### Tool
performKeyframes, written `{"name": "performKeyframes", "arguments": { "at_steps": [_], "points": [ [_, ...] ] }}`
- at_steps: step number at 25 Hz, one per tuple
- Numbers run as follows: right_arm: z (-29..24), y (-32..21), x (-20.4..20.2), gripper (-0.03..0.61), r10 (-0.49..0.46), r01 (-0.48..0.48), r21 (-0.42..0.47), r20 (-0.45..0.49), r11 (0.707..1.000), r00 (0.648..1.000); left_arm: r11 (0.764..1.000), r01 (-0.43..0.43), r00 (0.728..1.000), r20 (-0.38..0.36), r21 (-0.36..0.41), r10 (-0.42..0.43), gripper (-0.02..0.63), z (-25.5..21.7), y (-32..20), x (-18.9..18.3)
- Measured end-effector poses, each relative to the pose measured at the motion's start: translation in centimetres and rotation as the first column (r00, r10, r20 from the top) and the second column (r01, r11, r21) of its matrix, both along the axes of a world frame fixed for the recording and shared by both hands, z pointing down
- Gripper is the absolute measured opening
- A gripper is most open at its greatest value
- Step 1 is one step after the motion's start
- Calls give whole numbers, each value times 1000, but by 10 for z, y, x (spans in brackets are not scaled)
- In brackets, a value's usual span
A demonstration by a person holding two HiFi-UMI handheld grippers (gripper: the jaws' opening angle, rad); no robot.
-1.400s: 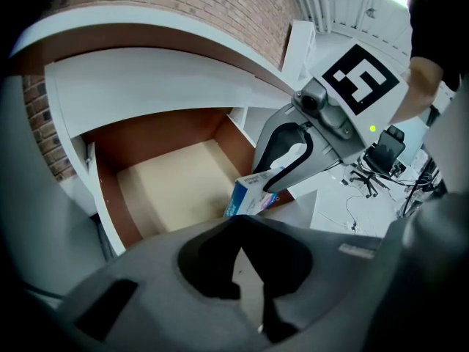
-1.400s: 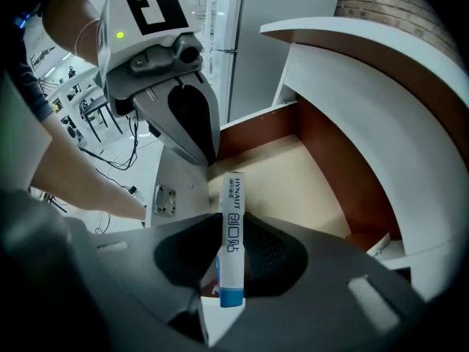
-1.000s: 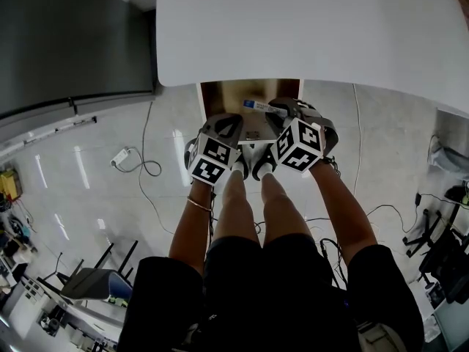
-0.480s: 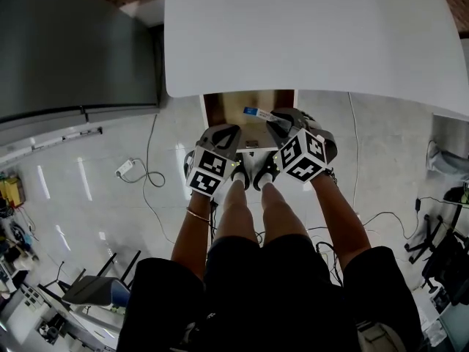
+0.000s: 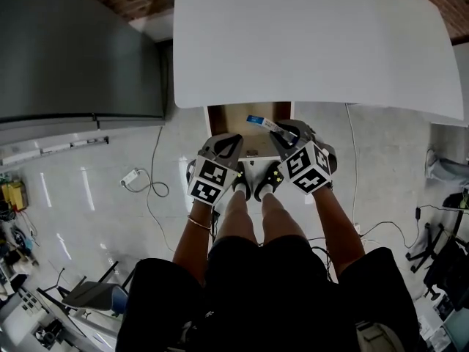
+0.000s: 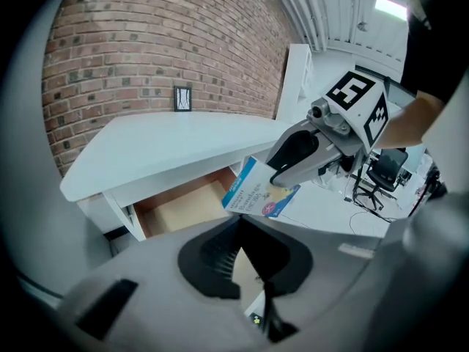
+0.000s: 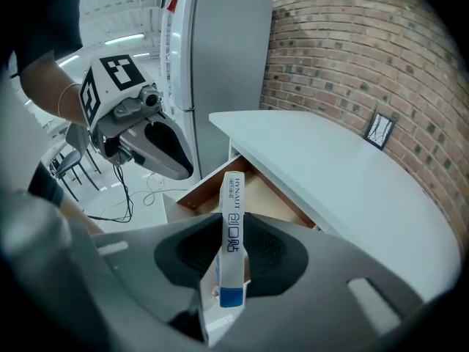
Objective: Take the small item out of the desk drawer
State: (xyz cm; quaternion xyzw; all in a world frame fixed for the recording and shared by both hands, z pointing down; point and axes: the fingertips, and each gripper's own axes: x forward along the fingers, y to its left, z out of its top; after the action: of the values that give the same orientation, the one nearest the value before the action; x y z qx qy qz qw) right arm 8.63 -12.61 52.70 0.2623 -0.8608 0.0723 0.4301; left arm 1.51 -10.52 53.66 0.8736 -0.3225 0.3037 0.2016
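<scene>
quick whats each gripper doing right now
left gripper: shut, nothing in it
right gripper: shut on the small box

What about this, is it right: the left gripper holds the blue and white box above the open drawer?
No. The right gripper holds the blue and white box above the open drawer, as the right gripper view shows; the left gripper is shut, empty.

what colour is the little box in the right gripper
Mostly white and blue bandage box, with a yellow patch on its face; clearest in the left gripper view.
</scene>
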Motion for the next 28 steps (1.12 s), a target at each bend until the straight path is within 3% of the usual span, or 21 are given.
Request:
{"name": "performKeyframes", "arguments": {
  "at_steps": [15, 20, 28],
  "points": [
    [-56, 6, 17, 100, 121, -123, 12, 127, 992, 984, 999, 22, 999, -29, 37, -21, 0, -49, 5, 6],
    [-75, 13, 21, 100, 205, -198, -54, 246, 979, 947, 997, 51, 998, -46, 51, -49, 0, -67, 6, 1],
    [-99, 18, 24, 100, 252, -245, -65, 323, 967, 912, 996, 49, 998, -49, 76, -45, 0, -86, 10, -2]
  ]
}}
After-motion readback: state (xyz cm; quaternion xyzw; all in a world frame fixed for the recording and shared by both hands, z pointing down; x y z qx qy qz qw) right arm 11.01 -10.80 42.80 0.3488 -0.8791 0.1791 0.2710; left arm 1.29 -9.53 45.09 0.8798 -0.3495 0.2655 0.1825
